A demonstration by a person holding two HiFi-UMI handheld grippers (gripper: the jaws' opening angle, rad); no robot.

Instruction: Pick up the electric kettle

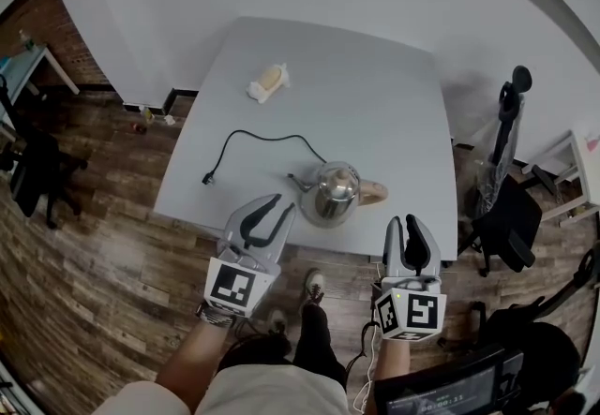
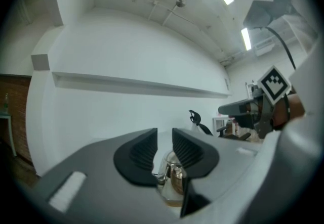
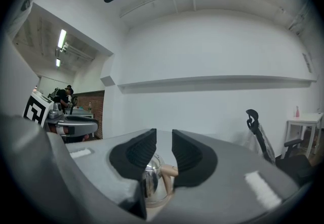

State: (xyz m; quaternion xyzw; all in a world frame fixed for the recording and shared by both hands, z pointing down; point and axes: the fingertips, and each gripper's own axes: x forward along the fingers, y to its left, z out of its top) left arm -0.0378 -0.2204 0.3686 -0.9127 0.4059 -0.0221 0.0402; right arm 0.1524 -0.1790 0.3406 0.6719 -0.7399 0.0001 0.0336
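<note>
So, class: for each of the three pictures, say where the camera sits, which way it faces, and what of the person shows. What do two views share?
Head view: on the person's head, looking steeply down at the table and kettle; shows forearms, legs, left gripper and right gripper.
Left gripper view: rides on the left gripper, looking level along its open jaws; the right gripper shows at the right.
Right gripper view: rides on the right gripper, looking level along its open jaws; the left gripper shows at the left.
Shared: both gripper views see the kettle beyond their jaws.

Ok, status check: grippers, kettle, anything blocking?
Left gripper, right gripper: both open, empty. Kettle upright on table near front edge, untouched. Cord trails off its left; nothing between jaws and kettle.
</note>
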